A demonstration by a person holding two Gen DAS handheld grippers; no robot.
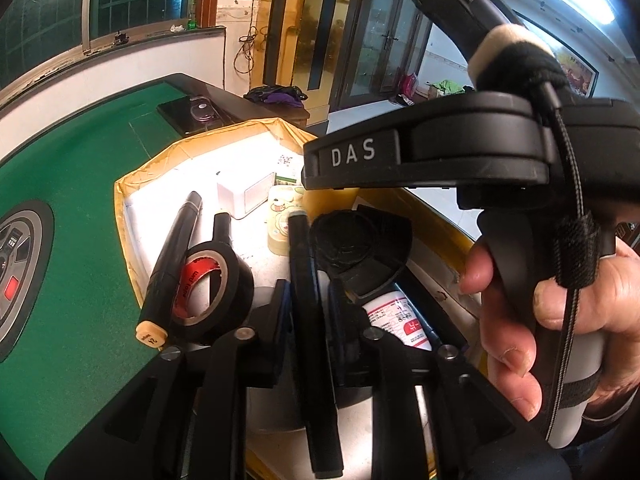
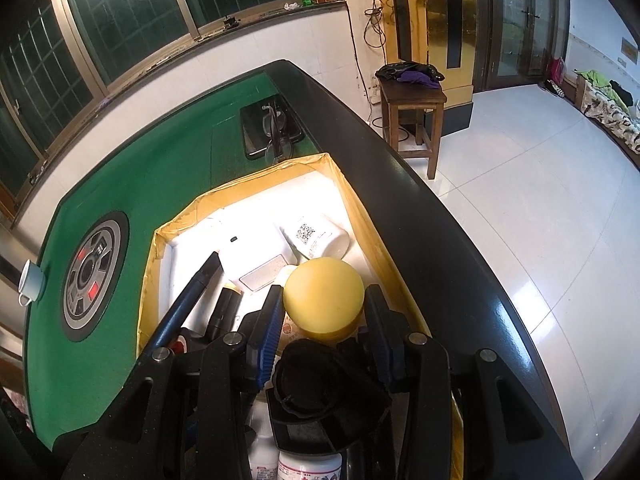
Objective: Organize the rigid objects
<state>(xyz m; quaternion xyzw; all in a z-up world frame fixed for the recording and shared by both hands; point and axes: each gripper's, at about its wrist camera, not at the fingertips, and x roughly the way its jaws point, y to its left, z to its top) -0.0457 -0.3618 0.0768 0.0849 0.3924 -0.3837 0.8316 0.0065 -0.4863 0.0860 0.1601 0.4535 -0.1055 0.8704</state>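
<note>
Left gripper (image 1: 306,300) clenched on black pen (image 1: 310,320) over yellow-edged box (image 1: 132,184) on green table (image 1: 80,200); tape roll (image 1: 214,292) and black marker (image 1: 170,264) lie left of it, white bottle (image 1: 400,320) right.

Right gripper (image 2: 320,316) grasping yellow-lidded jar (image 2: 324,300) inside box (image 2: 360,208); black pouch (image 2: 320,384) below jar, white cup (image 2: 32,280) well apart at table (image 2: 160,160) edge.

Green felt table (image 2: 180,168), white mug (image 2: 32,280), wooden stool (image 2: 414,98), barred windows (image 2: 120,12)
</note>
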